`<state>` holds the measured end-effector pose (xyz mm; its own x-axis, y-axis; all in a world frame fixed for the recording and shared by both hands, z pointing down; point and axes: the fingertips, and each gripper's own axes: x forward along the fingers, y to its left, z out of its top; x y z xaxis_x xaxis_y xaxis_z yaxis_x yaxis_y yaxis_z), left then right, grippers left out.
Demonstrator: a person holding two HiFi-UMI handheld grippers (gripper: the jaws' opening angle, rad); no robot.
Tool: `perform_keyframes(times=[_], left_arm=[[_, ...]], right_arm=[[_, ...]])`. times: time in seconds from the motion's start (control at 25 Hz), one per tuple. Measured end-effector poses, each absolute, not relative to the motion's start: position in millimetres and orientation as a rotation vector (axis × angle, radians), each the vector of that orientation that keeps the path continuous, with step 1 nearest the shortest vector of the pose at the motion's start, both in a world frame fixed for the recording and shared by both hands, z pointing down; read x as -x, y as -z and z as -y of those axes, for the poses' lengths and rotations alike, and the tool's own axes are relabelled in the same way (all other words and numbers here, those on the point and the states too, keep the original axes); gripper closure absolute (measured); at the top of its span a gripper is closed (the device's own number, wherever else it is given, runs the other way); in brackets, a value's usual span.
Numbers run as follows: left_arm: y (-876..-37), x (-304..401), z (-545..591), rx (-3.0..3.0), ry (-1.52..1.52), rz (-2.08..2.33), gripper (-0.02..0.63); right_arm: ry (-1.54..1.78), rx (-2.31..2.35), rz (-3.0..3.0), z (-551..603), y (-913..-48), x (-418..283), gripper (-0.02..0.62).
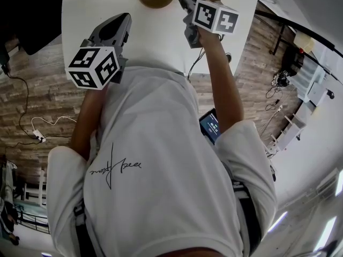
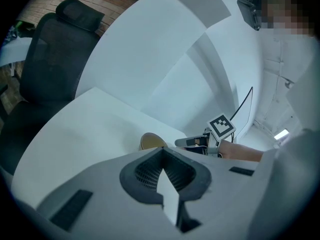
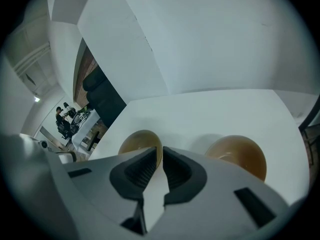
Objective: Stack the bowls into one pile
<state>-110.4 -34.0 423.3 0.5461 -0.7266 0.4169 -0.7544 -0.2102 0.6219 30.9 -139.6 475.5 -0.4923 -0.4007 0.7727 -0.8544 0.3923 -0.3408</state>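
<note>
The table [image 1: 161, 42] is white, smooth and matt; the first bowl [image 3: 135, 144] and second bowl [image 3: 239, 155] look like amber plastic with a soft gloss. The right gripper [image 3: 161, 153] and left gripper [image 2: 162, 153] are matt grey plastic with ribbed black pads [image 3: 141, 170]. The person's shirt [image 1: 161, 143] is white cloth, and the floor [image 1: 43, 84] is grainy wood plank.

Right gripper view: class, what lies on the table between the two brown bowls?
Only bare white table separates the left bowl from the right bowl; the right gripper view shows this stretch.
</note>
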Motion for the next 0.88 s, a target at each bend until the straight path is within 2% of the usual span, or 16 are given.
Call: perform_keyframes(times=[0.44, 0.88], left_arm=[[-423, 87, 30, -2.003, -0.140, 1.154, 0.603], [-425, 70, 27, -2.027, -0.185, 1.119, 0.603]], right_arm=[[-1.035, -1.145, 2.069, 131, -472, -64, 0.577], [-1.071, -1.227, 2.048, 121, -474, -102, 0.577]])
